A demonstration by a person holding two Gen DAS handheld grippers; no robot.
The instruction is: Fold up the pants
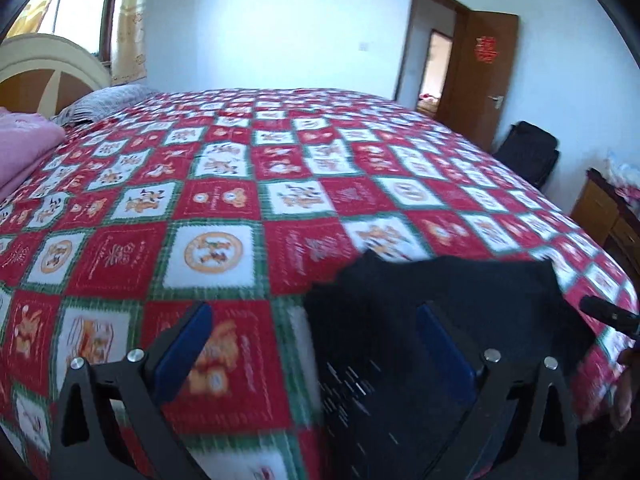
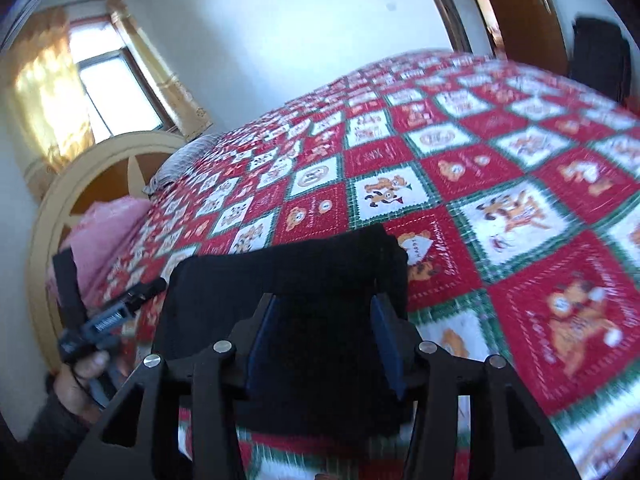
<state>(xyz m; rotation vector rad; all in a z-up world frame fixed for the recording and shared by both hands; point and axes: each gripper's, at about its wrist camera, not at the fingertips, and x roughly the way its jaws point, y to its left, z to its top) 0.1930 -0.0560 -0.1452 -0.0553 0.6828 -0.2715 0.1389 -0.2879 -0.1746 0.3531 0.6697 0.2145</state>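
Now the black pants (image 2: pixel 288 276) lie folded on the bed (image 2: pixel 520 200), soft and limp; your right tongs (image 2: pixel 324 340) and left tongs (image 1: pixel 316 332) gape empty, so pinch a thick folded edge.

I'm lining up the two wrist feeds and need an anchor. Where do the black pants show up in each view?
Left wrist view: the black pants fill the lower right, lying on the bedspread, behind the left gripper's right finger.
Right wrist view: the black pants sit low and centre, behind the right gripper's open fingers.
Shared landmark: the pink blanket by the headboard, at the left edge in both.
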